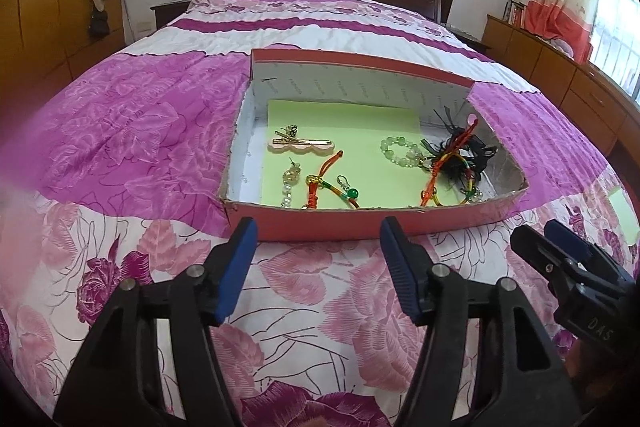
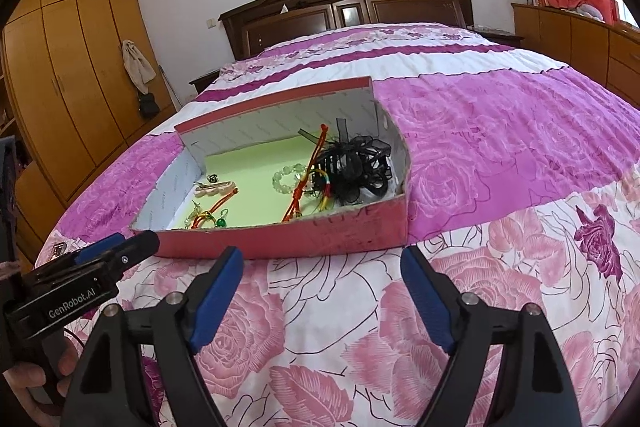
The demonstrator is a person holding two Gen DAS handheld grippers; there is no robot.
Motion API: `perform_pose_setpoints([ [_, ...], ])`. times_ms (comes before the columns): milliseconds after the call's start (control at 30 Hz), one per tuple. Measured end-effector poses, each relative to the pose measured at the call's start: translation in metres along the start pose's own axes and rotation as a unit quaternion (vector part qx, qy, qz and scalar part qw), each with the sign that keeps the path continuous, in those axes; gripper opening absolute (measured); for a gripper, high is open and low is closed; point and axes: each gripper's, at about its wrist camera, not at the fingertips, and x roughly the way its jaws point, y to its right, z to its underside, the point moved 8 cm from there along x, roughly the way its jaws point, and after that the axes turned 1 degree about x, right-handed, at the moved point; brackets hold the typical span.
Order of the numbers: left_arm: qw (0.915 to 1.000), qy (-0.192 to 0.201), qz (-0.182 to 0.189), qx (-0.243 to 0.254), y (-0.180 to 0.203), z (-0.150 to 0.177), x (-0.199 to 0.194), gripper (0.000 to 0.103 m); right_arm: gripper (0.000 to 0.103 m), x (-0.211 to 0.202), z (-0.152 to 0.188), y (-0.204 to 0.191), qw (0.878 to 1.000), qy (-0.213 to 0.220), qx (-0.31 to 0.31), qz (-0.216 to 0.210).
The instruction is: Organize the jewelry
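A shallow red cardboard box (image 1: 340, 225) is seen resting on a bed covered with a pink and purple rose-print bedspread (image 1: 132, 131), with a pale green sheet (image 1: 360, 179) lining its floor. Inside, a pink hair clip (image 1: 301, 145) is laid near the far left of the sheet, with a pearl earring (image 1: 289, 183) and a red and green knotted cord bracelet (image 1: 326, 189) nearer the front wall. A pale green bead bracelet (image 1: 400, 149) is placed right of centre, beside a black ribbon hair accessory (image 2: 356, 169) heaped in the right corner, over which another red cord (image 2: 304, 183) is draped. The left claw (image 1: 318, 233) is held just short of the box front, its blue pads apart and nothing between them. The right claw (image 2: 322, 261) is likewise held apart and empty before the box
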Motion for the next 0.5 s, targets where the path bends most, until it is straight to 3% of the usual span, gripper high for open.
perform_pose_setpoints([
  [500, 1.0, 0.004, -0.002, -0.003, -0.0022, -0.0001, -0.0003, 0.057, 0.084, 0.0003, 0.0014, -0.0001, 1.0, 0.0, 0.0, -0.001],
])
